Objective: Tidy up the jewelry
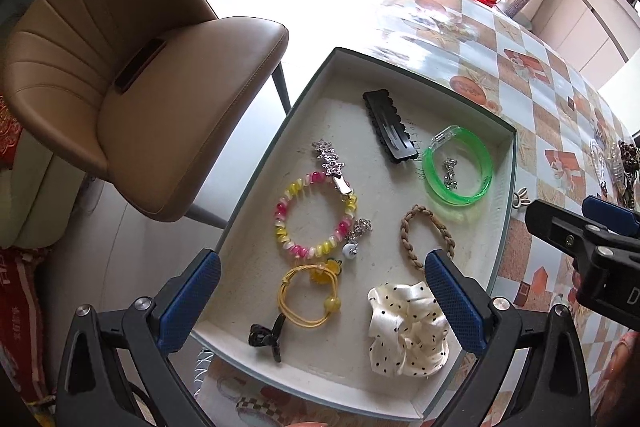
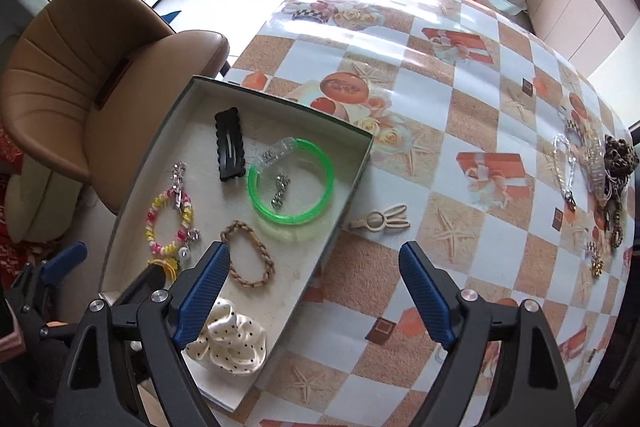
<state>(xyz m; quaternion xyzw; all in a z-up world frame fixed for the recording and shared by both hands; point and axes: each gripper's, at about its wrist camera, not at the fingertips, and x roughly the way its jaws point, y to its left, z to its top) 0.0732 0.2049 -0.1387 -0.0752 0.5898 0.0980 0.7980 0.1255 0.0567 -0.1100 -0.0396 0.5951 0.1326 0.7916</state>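
Your left claw (image 1: 322, 307) and right claw (image 2: 314, 291) both gape wide, gripping nothing. Below them the tray (image 1: 256, 183) holds the scrunchie (image 1: 404, 331), bracelets and clips; the cream clip (image 2: 380, 221) lies on the counter (image 2: 460, 99) just beside it.

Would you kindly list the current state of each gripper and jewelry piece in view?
Left gripper: open, empty.
Right gripper: open, empty.
Shallow grey cardboard tray: lidless, holding accessories.
Green translucent plastic bangle: flat in tray.
Black scalloped hair clip: lying in tray.
Cream rabbit-shaped hair clip: on tablecloth, outside tray.
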